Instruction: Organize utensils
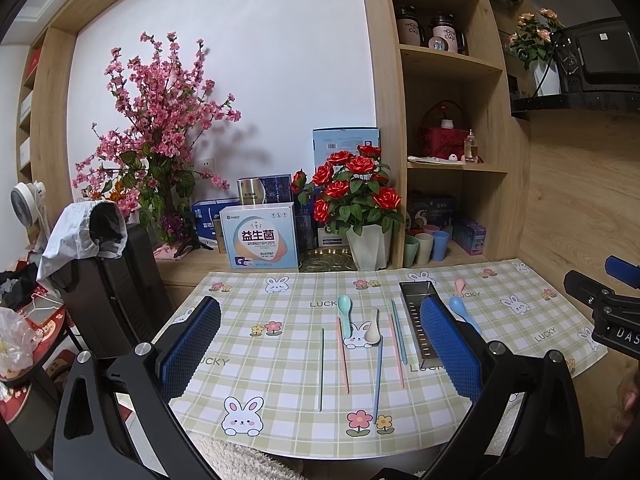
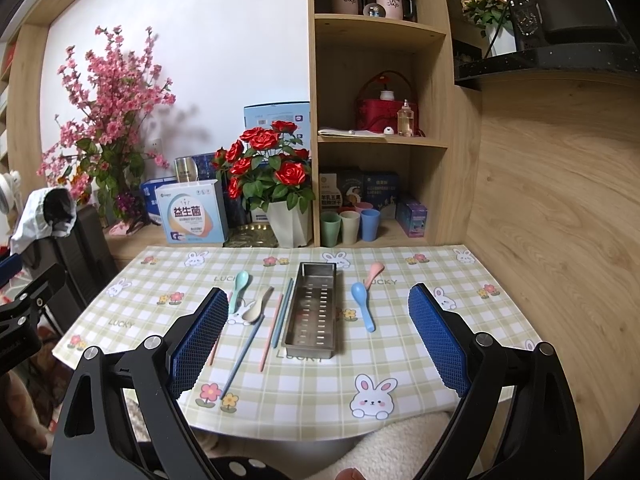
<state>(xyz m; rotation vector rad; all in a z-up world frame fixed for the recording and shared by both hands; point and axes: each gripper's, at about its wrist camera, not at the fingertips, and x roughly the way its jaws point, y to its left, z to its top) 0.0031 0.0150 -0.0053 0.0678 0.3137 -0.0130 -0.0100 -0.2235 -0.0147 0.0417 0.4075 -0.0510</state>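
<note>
Nearest us, the left gripper (image 1: 320,344) and the right gripper (image 2: 318,340) both hang above the near edge of the checked tablecloth (image 2: 304,400), fingers spread wide and grasping nothing.

Between and beyond them we count five chopsticks: a green chopstick (image 1: 321,368), a pink chopstick (image 1: 343,356), a long blue chopstick (image 2: 242,354), a second pink chopstick (image 2: 271,332) and a teal chopstick (image 2: 282,312). All lie with their long axes running near to far; the last two rest just beside the metal tray (image 2: 312,312), on its left.

The tray, single, perforated and empty, likewise runs near to far at mid-table.

We count four spoons. The mint spoon (image 2: 239,290) and the cream spoon (image 2: 258,307) lie left of the tray; the blue spoon (image 2: 362,304) and the pink spoon (image 2: 374,274) lie right of it, the blue with its bowl pointing far.

Farthest, three cups (image 2: 350,226) stand in the lowest shelf compartment, beside one pot of red roses (image 2: 268,168).
</note>
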